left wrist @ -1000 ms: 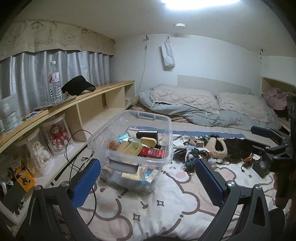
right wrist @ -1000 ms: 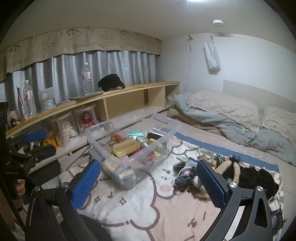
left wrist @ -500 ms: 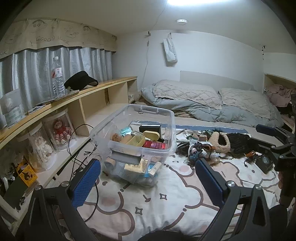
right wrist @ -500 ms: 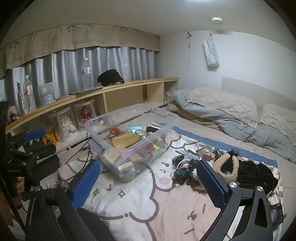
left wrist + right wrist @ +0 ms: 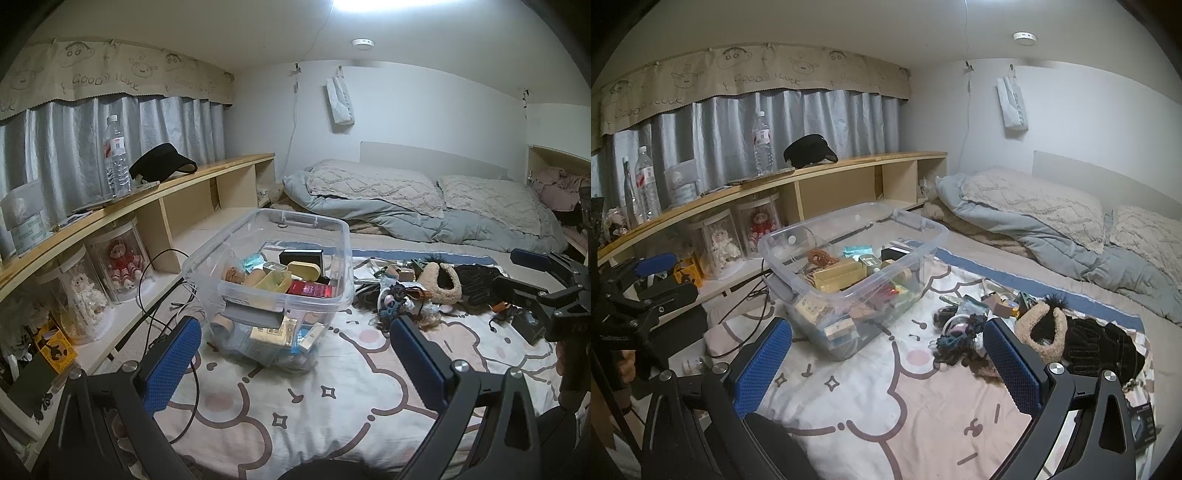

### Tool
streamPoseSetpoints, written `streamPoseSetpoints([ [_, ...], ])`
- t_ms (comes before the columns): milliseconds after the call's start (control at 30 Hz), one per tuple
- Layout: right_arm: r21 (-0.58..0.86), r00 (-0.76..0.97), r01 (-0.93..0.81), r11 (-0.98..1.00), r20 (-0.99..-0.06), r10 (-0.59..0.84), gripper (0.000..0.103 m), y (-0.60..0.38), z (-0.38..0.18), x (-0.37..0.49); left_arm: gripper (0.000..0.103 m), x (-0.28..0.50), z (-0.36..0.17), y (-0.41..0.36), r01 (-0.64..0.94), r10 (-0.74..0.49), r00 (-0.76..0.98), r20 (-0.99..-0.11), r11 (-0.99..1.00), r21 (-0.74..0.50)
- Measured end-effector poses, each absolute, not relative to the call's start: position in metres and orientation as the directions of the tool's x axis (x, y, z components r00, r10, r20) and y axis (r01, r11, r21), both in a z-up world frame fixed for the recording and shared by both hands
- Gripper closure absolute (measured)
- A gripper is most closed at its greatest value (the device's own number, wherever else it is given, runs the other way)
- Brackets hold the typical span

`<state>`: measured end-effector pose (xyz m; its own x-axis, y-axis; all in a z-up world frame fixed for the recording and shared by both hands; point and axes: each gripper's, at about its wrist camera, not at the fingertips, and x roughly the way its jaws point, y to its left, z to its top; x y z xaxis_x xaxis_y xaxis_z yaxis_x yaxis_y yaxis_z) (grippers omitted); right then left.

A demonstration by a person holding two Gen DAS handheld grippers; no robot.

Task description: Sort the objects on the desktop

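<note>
A clear plastic bin holding several small boxes and items sits on the patterned bed sheet. A pile of loose small objects lies to its right, beside a fuzzy beige slipper and a black garment. My left gripper is open and empty, held back from the bin. My right gripper is open and empty, in front of the bin and the pile. Each gripper also shows in the other's view: the right one and the left one.
A wooden shelf runs along the left with a water bottle, a black visor and doll jars below. Black cables trail left of the bin. Pillows and a grey duvet lie behind.
Both grippers have pulled back and risen a little, so the bin and pile look farther away. Both stay open and empty.
</note>
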<state>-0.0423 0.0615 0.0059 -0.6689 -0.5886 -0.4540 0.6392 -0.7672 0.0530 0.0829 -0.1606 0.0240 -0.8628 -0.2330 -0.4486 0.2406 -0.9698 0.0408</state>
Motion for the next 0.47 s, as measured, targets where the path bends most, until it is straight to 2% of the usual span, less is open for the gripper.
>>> streamPoseSetpoints([
  [467, 0.056, -0.661, 0.646, -0.761, -0.457, -0.595, 0.0, 0.0619, 0.0066, -0.0408, 0.0, 0.0802, 0.0251, -0.1607, 0.237, -0.228, -0.862, -0.452, -0.971, 0.036],
])
